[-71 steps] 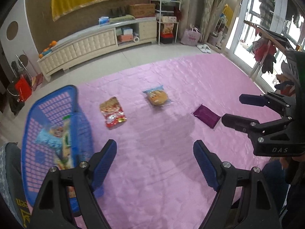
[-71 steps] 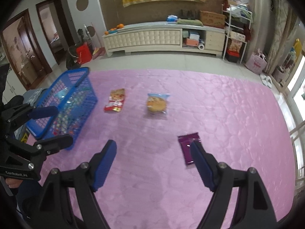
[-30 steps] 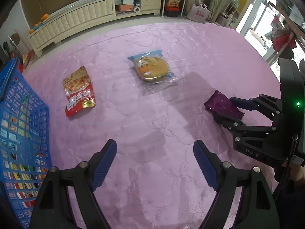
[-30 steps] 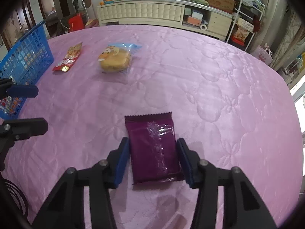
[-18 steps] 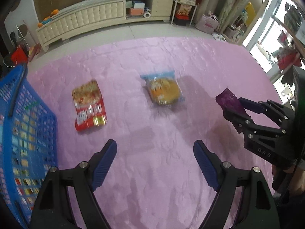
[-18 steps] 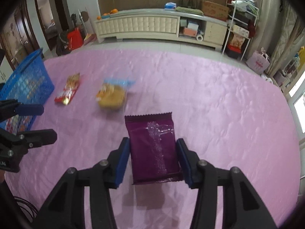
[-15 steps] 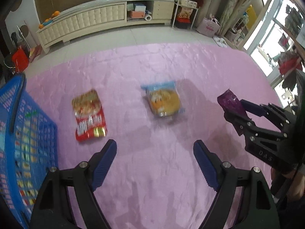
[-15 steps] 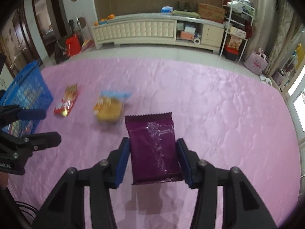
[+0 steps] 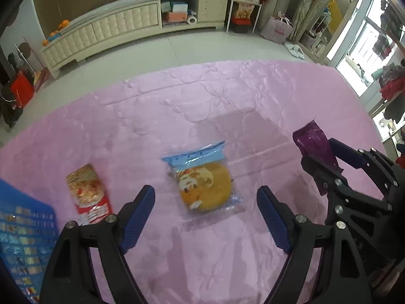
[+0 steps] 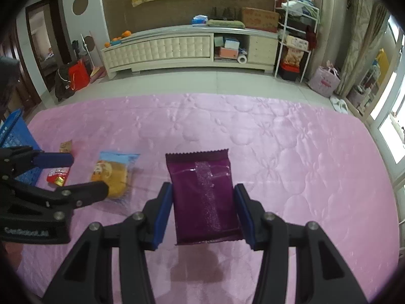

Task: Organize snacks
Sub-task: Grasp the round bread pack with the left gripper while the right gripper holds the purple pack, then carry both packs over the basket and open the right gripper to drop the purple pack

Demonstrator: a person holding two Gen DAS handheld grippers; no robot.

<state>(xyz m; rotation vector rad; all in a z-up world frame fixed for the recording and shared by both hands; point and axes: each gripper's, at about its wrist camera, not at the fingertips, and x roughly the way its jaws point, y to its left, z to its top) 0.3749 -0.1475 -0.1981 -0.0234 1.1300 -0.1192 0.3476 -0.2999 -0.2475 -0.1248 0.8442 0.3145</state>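
My right gripper (image 10: 202, 207) is shut on a purple snack packet (image 10: 203, 195), held flat above the pink quilt (image 10: 303, 167); in the left wrist view the same purple packet (image 9: 316, 147) sticks out of the right gripper (image 9: 326, 159) at the right. My left gripper (image 9: 206, 212) is open above a bun in a clear blue-topped wrapper (image 9: 205, 182) that lies on the quilt (image 9: 177, 106) between its fingers' line. A red snack bag (image 9: 88, 192) lies to the left. The blue basket (image 9: 22, 240) shows at the left edge.
Beyond the quilt is grey floor, a long cream cabinet (image 10: 164, 48), a white shelf rack (image 10: 296, 40) and a pink bag (image 10: 325, 81). Windows run along the right. In the right wrist view, the left gripper (image 10: 63, 174) hangs over the bun (image 10: 112, 174) and the red bag (image 10: 58, 174).
The right gripper has lifted the purple packet off the quilt and tilted up. The left gripper has moved over to the bun, which now lies between its open fingers' line.
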